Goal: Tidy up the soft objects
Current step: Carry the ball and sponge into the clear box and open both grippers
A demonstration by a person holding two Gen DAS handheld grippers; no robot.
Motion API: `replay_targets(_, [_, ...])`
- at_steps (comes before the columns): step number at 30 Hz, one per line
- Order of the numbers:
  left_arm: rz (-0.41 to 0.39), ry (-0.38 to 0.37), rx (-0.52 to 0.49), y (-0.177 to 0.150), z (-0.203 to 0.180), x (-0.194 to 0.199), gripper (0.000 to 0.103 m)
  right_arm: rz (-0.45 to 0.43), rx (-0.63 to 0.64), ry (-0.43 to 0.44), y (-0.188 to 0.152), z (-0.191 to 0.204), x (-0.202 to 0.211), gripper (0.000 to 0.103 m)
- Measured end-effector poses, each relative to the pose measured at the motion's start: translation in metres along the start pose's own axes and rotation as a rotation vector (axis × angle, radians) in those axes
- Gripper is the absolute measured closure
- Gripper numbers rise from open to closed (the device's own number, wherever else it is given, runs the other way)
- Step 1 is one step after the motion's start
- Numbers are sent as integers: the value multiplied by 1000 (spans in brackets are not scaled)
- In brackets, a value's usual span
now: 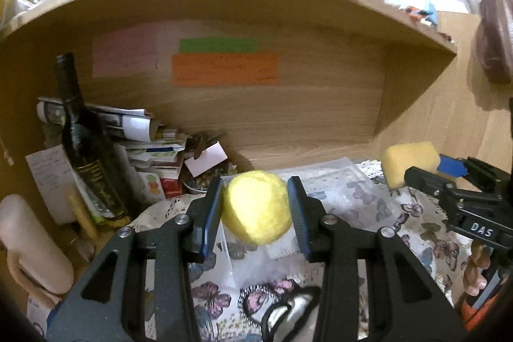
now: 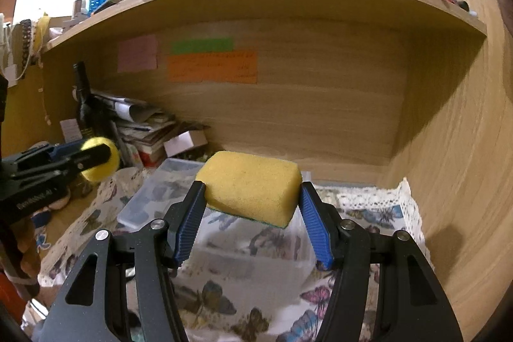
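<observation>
Butterfly-print cloth (image 2: 243, 303) over wooden alcove desk (image 2: 320, 124); clear plastic box (image 2: 166, 181) far. Left gripper (image 1: 255, 207) clamped fuzzy yellow ball (image 1: 256, 207), right gripper (image 2: 251, 197) clamped yellow rectangular sponge (image 2: 253, 185).

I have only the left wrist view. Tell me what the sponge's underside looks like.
Observer: The right wrist view shows a dark green layer under the yellow sponge.
Operator: Report the right gripper's grip.
Observer: The right gripper pinches the sponge by its two short ends.
Operator: Say what lies beneath it.
Observer: A clear plastic container with its lid on, resting on the butterfly-print cloth.
</observation>
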State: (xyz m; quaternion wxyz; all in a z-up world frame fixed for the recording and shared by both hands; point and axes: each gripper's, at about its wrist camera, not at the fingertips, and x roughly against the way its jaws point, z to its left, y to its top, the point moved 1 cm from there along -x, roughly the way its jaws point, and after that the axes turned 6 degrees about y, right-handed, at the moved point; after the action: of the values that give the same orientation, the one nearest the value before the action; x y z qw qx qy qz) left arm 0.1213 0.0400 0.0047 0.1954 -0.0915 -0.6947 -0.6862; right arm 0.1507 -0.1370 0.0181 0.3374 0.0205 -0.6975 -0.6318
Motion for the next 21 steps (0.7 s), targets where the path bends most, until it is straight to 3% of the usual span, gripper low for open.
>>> replay_targets(13, [223, -22, -20, -19, -7, -91, 63, 185, -12, -7, -11, -8, -77, 47])
replay_targets(21, [283, -31, -83, -35, -21, -111, 62, 300, -12, -1, -28, -8, -111, 47])
